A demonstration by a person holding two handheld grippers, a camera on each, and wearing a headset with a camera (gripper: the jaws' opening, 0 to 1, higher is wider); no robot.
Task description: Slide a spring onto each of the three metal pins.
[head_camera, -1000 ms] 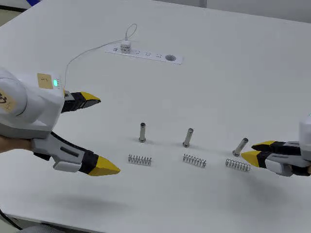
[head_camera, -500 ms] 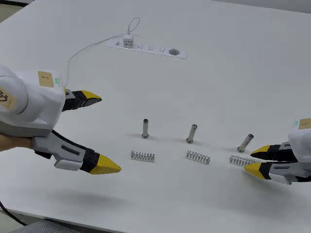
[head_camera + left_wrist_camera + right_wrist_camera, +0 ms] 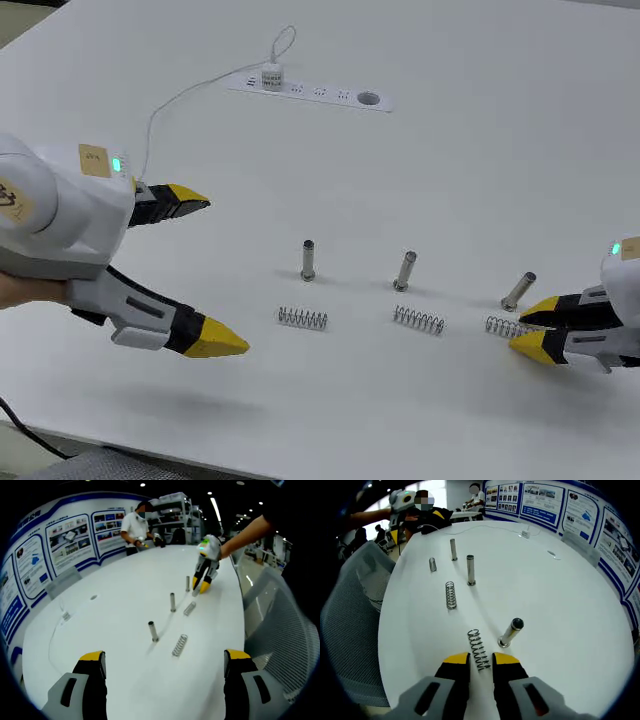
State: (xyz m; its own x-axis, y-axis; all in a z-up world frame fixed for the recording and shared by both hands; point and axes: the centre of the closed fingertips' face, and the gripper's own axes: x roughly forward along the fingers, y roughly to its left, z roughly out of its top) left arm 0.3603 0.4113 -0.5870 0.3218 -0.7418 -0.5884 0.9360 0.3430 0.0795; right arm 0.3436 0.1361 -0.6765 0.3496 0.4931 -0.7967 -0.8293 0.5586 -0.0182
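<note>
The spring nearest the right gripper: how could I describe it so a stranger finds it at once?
On the white table three pins stand in a row, a spring lying before each. Take the spring at the right end, before the leaning pin. Unlike the other two springs, its end lies between the right gripper's yellow fingers.

White table (image 3: 480, 150) under me: three metal pins (image 3: 405, 270) standing in a row, with three springs (image 3: 418, 320) lying flat, running from my left gripper (image 3: 225, 276) across to my right gripper (image 3: 522, 331). The last spring's (image 3: 503, 327) end sits between the right tips. A power strip (image 3: 310, 90) lies well beyond the left gripper.
</note>
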